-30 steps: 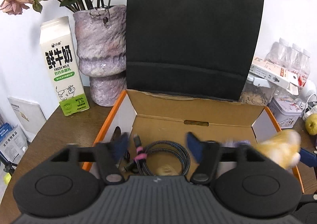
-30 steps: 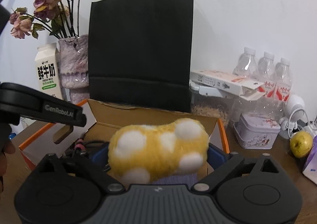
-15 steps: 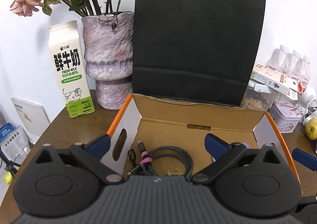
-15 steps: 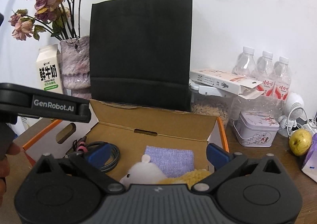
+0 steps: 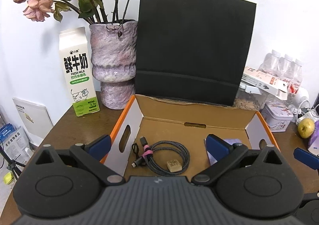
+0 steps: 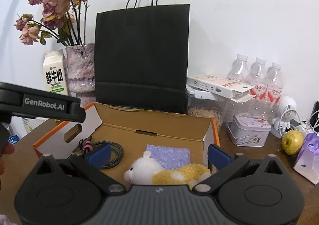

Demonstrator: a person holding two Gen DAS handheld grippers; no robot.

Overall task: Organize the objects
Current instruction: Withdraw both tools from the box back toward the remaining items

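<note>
Both tongs, left [image 5: 157, 142] and right [image 6: 158, 153], stand spread and empty over the open orange-edged cardboard box [image 6: 216, 131]; the yellow-and-white plush sheep [image 6: 165, 173] lies inside at lower centre, so this placing looks done, next comes fetching another loose item from the bench [image 5: 59, 131]

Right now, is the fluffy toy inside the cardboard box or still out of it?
Inside. The plush toy lies on its side on the cardboard box floor, beside the purple cloth.

Yellow-white spotted plush [image 6: 171, 173]; lilac cloth [image 6: 169, 155]; black bag [image 6: 141, 55].
</note>
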